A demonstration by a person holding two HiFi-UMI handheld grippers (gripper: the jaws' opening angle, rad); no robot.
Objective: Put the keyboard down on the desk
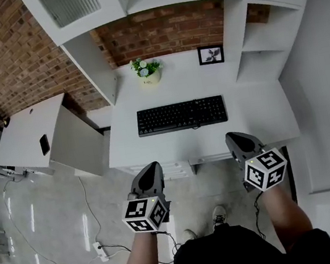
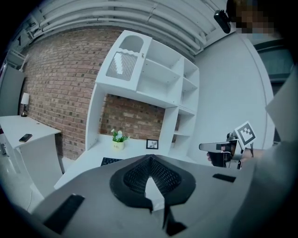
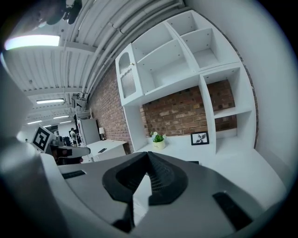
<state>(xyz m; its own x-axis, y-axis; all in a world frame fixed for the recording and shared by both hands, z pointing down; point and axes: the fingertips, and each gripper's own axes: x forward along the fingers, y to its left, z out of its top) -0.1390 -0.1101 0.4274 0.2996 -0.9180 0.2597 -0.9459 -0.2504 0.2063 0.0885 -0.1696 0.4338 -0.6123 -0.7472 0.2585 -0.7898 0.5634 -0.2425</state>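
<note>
The black keyboard lies flat on the white desk, parallel to its front edge. Both grippers hang in front of that edge, apart from the keyboard. My left gripper is shut with nothing in it; its tips meet in the left gripper view, where a corner of the keyboard shows beyond them. My right gripper is likewise shut and empty, its jaws pressed together in the right gripper view.
A small potted plant and a framed picture stand at the back of the desk, under white shelving. A white side table with a phone stands at the left. A power strip and cables lie on the floor.
</note>
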